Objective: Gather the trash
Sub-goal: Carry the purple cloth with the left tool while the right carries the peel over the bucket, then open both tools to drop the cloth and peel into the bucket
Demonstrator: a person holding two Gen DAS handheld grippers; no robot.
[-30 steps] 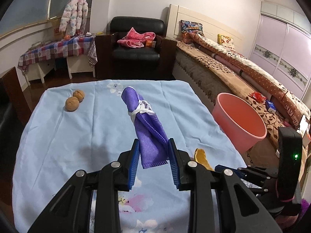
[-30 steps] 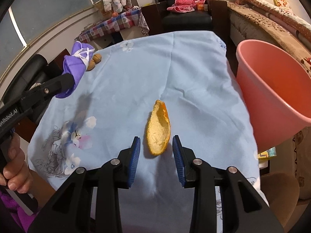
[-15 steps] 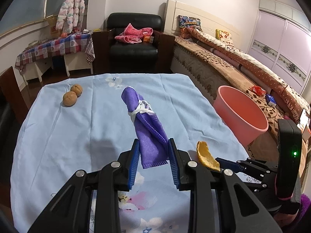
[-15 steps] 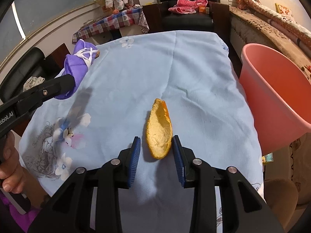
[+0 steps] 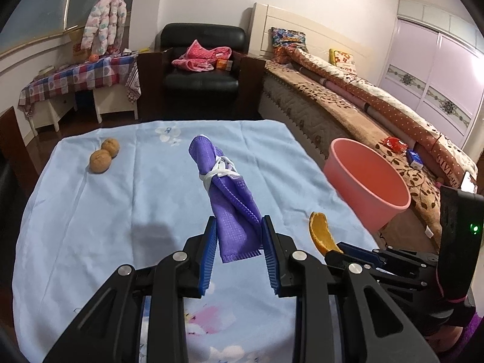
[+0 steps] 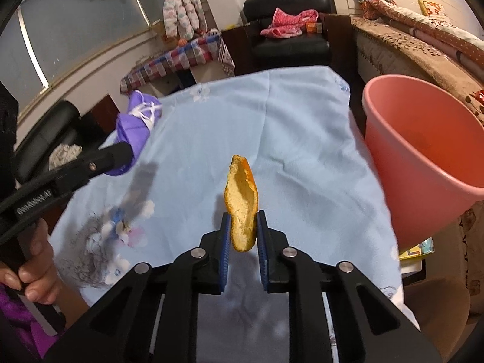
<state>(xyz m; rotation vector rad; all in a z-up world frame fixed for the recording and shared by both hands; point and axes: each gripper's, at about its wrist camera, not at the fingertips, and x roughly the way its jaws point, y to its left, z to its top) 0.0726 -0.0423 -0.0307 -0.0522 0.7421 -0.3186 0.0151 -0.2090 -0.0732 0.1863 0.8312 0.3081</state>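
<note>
Your left gripper [image 5: 239, 236] has its jaws clamped on the purple cloth [image 5: 225, 193], which juts up over the tabletop [image 5: 90, 227]; keep that grip steady. The jaws of your right gripper [image 6: 242, 236] have just been closing and now pinch the peel [image 6: 242, 202] by its near end. Hold that squeeze and carry it right over the bucket [image 6: 423, 139] before releasing, since a thin peel could slip.

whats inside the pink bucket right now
The pink bucket beside the table looks empty: only bare wall and part of the bottom show in the right wrist view. Its near rim hides the rest of the bottom, so small scraps there cannot be ruled out.
</note>
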